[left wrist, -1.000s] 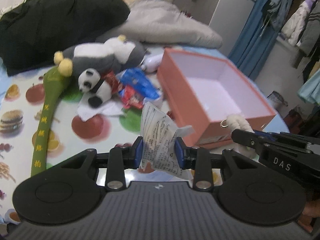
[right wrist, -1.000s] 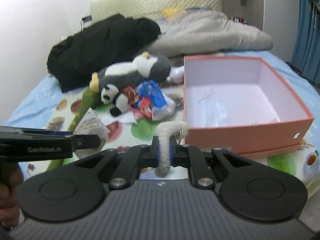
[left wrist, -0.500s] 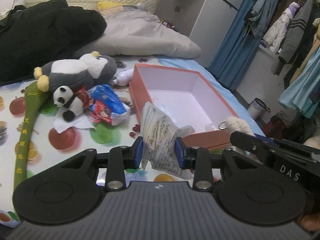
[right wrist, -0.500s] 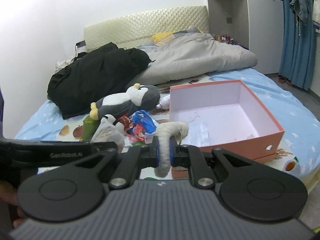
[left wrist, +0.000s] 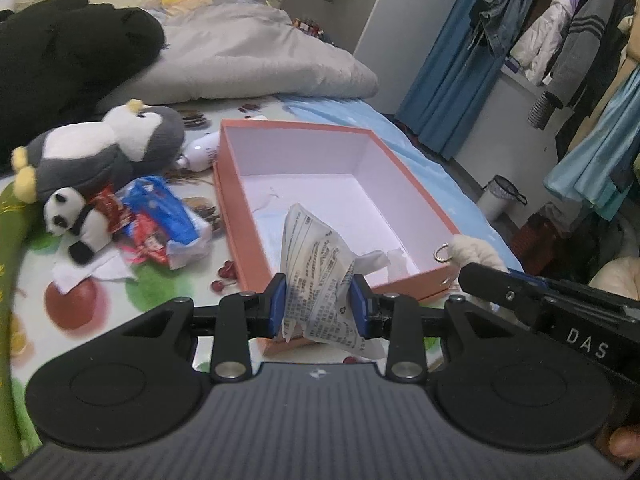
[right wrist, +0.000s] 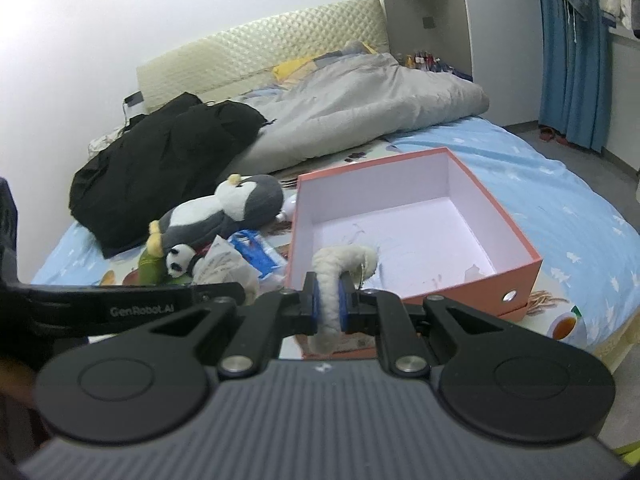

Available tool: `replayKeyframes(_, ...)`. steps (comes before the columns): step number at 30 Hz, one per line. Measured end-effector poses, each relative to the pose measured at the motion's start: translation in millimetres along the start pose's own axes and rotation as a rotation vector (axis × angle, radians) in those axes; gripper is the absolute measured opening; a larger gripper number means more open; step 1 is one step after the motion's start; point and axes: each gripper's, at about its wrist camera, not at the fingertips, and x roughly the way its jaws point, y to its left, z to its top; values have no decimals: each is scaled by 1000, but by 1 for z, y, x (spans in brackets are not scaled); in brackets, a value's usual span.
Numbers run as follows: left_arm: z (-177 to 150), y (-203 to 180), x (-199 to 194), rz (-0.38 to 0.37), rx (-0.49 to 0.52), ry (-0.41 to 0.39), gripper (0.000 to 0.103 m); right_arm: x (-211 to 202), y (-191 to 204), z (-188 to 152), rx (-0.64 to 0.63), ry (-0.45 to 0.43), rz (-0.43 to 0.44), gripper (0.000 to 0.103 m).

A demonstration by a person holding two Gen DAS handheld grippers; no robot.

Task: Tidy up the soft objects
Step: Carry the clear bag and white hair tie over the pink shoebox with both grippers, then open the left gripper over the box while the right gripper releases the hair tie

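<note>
My left gripper [left wrist: 319, 304] is shut on a crumpled white printed packet [left wrist: 316, 276], held above the near edge of the open orange box [left wrist: 240, 216]. My right gripper [right wrist: 329, 304] is shut on a cream fuzzy plush loop with a metal ring [right wrist: 340, 268], held above the same box [right wrist: 480, 288] at its near wall. That plush [left wrist: 472, 252] and the right gripper's finger show at the right of the left wrist view. On the bed left of the box lie a grey penguin plush [left wrist: 100, 152], a small panda plush [left wrist: 76, 220] and blue-red snack packets [left wrist: 156, 216].
A black coat [right wrist: 160, 160] and a grey quilt [right wrist: 360, 108] cover the far part of the bed. A green plush strip [left wrist: 8, 240] lies at the left. Hanging clothes [left wrist: 580, 60] and a small bin [left wrist: 500, 200] stand to the right of the bed.
Both grippers have risen and drawn back over the box's near edge, each still holding its item. The box and the toys now look lower and farther away.
</note>
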Motion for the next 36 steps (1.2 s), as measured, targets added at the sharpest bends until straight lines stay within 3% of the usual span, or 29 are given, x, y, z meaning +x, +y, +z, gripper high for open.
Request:
replayKeyframes(13,66,3,146,-13,21,100,39,109,-67,32,38,100,-50,13)
replayKeyframes(22,83,14,219,-10,22,149,39,172,-96,29,70,204,-68,14)
replayKeyframes(26,83,19,227,9,23,167,40,183,-100,29,111,235,-64,17)
replayKeyframes(27,84,20,229,13,26,172,48,184,-100,28,115,242,-64,19)
replayKeyframes(31,81,28,217,20,22,154,58,181,-94,27,112,241,-74,44)
replayKeyframes(36,78,29,188,26,29,131,58,166,-82,26,115,219,-70,44)
